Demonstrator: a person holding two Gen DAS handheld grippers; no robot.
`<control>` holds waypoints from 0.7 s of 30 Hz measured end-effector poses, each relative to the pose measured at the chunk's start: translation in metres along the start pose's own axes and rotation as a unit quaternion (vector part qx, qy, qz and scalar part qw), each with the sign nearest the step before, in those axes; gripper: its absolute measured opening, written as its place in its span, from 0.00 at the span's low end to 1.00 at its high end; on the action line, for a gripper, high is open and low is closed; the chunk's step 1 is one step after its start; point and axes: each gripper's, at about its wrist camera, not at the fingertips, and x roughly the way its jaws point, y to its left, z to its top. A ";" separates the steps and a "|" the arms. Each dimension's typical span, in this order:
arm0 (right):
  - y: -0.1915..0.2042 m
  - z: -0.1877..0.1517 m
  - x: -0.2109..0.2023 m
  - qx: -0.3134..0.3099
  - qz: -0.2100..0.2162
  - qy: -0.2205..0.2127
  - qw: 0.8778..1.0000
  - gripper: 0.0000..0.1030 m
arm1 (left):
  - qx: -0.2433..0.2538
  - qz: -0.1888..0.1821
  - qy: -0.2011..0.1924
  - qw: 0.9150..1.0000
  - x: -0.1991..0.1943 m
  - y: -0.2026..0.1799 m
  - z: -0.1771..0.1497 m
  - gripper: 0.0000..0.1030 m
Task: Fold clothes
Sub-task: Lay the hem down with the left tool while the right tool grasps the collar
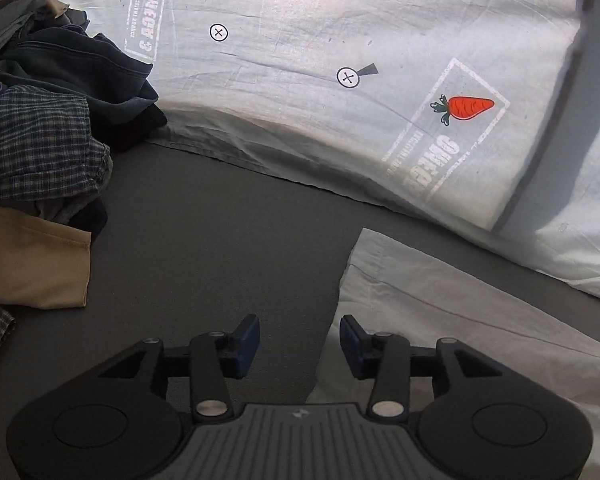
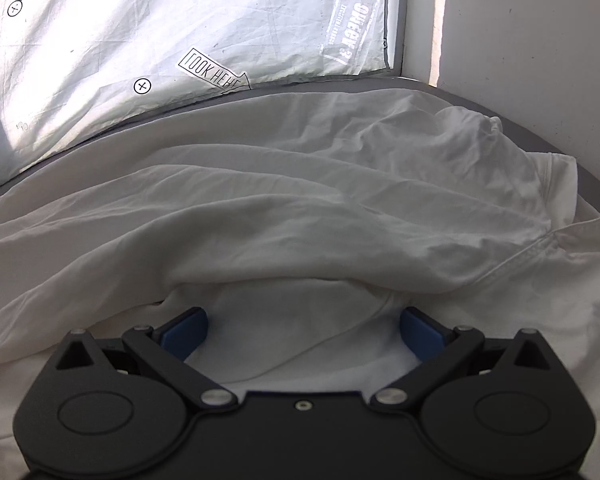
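With both the left gripper (image 1: 299, 346) and right gripper (image 2: 303, 334) spread wide and empty, the rumpled white shirt (image 2: 284, 216) risks folding crookedly over trapped wrinkles.

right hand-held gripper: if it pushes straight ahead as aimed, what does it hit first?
Most likely the raised fold of the white shirt just ahead of the open right hand-held gripper. The patterned pillow lies beyond it. Depth is uncertain.

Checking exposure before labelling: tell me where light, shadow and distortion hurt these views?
Left wrist: sun blooms on the printed sheet, a window-frame shadow crosses it, fisheye bends edges. Right wrist: white garment evenly lit, folds readable; sheet glare at top.
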 end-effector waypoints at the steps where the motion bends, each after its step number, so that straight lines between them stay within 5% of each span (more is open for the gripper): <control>1: 0.000 0.000 0.000 0.000 0.000 -0.002 1.000 1.00 | 0.006 -0.003 0.002 1.000 -0.013 -0.003 -0.008 0.47; 5: 0.000 -0.004 0.001 -0.006 0.006 -0.015 1.000 1.00 | 0.033 -0.017 0.019 0.999 -0.064 -0.032 -0.057 0.70; 9: -0.014 0.009 -0.002 -0.013 0.043 0.006 0.999 0.98 | 0.040 -0.047 0.052 0.997 -0.103 -0.075 -0.109 0.73; 14: -0.065 0.035 -0.023 0.028 0.131 0.006 0.991 0.71 | 0.087 -0.061 0.075 0.992 -0.142 -0.136 -0.167 0.73; 16: -0.090 0.050 -0.035 0.028 0.153 -0.010 0.988 0.67 | 0.105 -0.053 0.088 0.989 -0.152 -0.159 -0.185 0.74; 21: -0.155 0.079 -0.043 0.026 0.161 -0.043 0.986 0.53 | 0.132 -0.056 0.109 0.984 -0.169 -0.205 -0.223 0.79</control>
